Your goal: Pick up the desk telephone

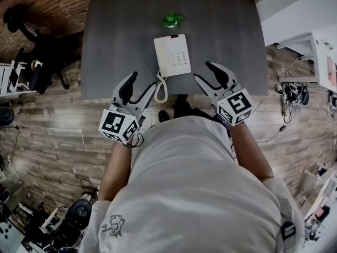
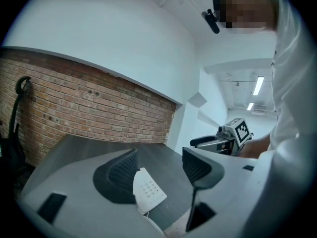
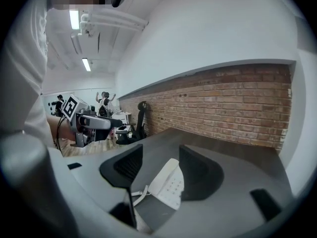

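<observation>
Brick wall backs a dark grey counter (image 1: 116, 46) that stands on a wood-plank floor, with an office chair (image 1: 31, 41) at the upper left of the head view. The only markings are black-and-white squares on each cube; print on the keys is too small to read. A white desk telephone (image 1: 172, 55) lies flat at the counter's middle, just below a small green plant (image 1: 172, 19). Its long axis runs up the frame, the upper end tipped slightly left, and its coiled cord (image 1: 160, 88) loops toward the near edge. Nothing blocks it. The left hand-held gripper (image 1: 143, 81) and right hand-held gripper (image 1: 202, 70) flank it at the near edge, both jaws wide apart and empty.
</observation>
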`<state>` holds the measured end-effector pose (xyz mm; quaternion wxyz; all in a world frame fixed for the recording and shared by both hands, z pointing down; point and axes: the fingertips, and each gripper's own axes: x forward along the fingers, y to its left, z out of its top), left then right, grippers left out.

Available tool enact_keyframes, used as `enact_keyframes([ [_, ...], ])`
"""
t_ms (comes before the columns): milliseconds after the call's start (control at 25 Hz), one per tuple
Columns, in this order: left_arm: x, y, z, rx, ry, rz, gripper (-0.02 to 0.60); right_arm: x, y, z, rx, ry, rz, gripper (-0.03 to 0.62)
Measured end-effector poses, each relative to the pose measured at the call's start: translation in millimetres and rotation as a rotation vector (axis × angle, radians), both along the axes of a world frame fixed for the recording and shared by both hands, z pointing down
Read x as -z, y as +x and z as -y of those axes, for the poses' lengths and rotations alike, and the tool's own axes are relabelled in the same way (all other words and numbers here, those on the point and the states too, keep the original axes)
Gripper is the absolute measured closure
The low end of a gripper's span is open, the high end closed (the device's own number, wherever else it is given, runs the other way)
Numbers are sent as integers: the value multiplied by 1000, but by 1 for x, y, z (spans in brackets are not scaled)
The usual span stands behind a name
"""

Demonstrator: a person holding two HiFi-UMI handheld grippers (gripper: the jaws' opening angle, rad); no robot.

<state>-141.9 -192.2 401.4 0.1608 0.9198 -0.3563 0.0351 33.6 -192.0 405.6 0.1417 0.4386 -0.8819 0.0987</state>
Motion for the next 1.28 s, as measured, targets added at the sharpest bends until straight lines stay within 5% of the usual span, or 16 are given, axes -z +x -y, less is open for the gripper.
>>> enact_keyframes([
  [320, -27, 24, 43, -19, -82, 14, 284, -34, 21, 47, 12, -89, 3, 359],
  [1000, -154, 52, 88, -58, -412, 109, 278, -151, 51, 96, 90, -347, -16, 376],
  [1280, -195, 54, 104, -52, -457, 147, 278, -201, 52, 106, 132, -449, -26, 379],
])
